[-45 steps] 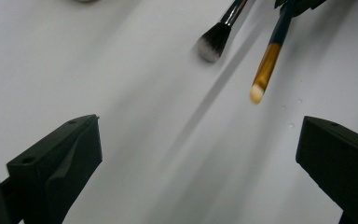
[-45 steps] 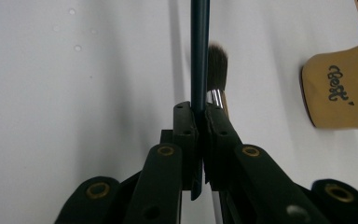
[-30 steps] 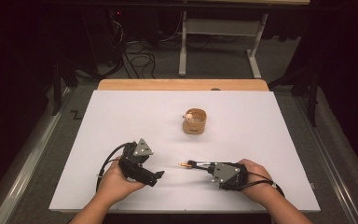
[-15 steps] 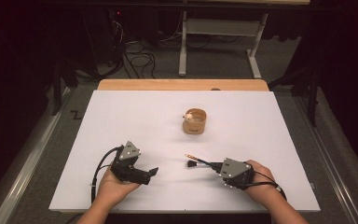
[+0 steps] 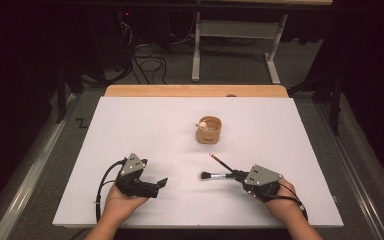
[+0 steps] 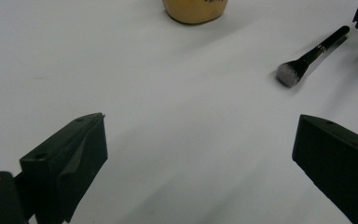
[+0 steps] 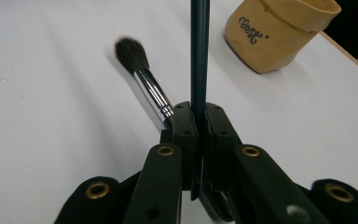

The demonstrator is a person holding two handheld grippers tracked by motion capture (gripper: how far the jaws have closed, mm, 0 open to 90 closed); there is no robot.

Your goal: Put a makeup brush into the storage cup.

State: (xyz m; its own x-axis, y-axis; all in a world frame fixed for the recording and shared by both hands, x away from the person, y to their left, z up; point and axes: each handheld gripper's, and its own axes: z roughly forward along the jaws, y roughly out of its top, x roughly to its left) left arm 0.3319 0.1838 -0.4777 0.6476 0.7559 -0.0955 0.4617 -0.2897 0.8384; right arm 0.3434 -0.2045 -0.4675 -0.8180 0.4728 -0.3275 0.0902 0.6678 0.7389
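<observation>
My right gripper (image 5: 237, 174) (image 7: 200, 111) is shut on a thin dark stick (image 7: 199, 56), whose orange-tipped end (image 5: 213, 156) points up-left over the table. A fluffy dark-bristled makeup brush (image 5: 207, 175) (image 7: 131, 53) (image 6: 290, 72) lies on the white sheet. Its silver ferrule runs in beside my right gripper's left jaw, and I cannot tell whether it is clamped too. My left gripper (image 5: 160, 184) (image 6: 200, 163) rests low at the near left, open with nothing between its jaws. A tan cup (image 5: 209, 132) (image 7: 279, 35) (image 6: 195, 10) with black lettering stands mid-table with a small pale thing inside.
The white sheet (image 5: 130, 125) covers the table, with a strip of wooden edge (image 5: 195, 91) showing at the far side. Beyond it, on the dark floor, are cables (image 5: 145, 57) and a metal desk frame (image 5: 230, 30).
My left hand has shifted a little left and lower. My right hand has drawn to the right with the stick, whose orange tip now stands out above the brush.
</observation>
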